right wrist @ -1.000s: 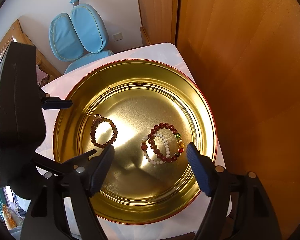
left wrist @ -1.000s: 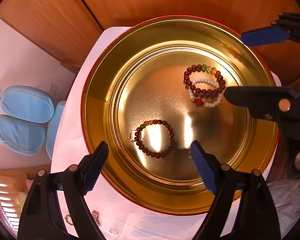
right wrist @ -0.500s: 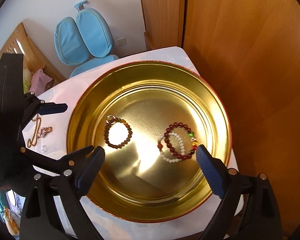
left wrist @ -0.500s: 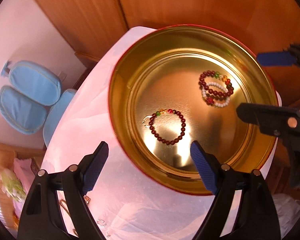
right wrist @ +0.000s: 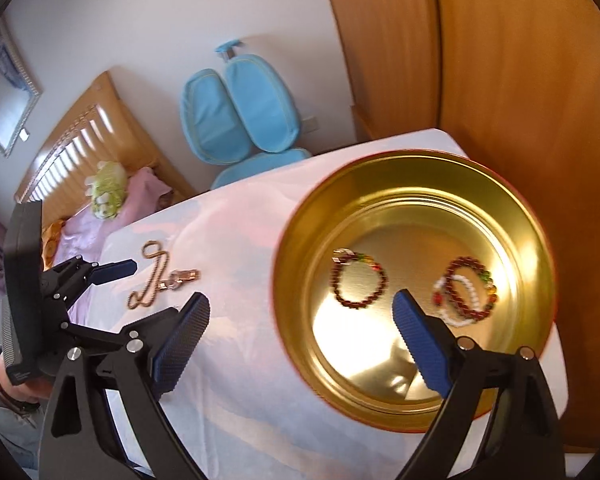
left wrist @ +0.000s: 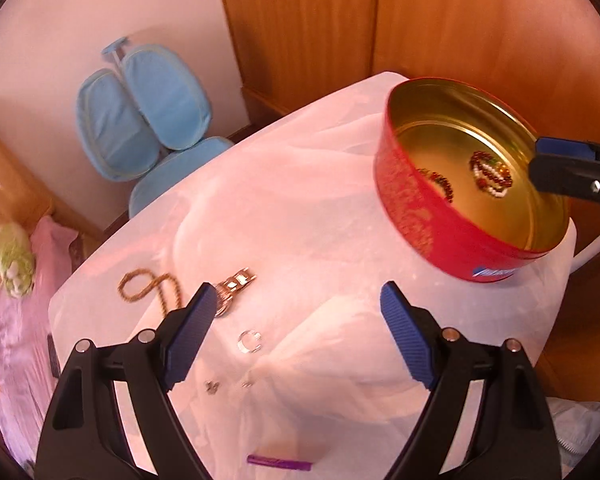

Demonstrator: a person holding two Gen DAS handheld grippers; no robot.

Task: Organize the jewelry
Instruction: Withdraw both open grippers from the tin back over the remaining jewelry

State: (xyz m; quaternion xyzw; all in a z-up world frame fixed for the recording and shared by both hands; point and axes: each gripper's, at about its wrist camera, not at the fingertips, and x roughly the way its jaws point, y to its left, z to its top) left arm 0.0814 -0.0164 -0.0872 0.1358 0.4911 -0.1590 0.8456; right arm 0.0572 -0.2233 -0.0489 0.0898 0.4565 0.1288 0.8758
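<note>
Holding three beaded bracelets: red tin; left gripper, right gripper spread, empty.

On the table, the tin sat to my right with three bracelets inside it: one left, two overlapping right. The chain, watch and ring lay left of it, a chair behind.
</note>
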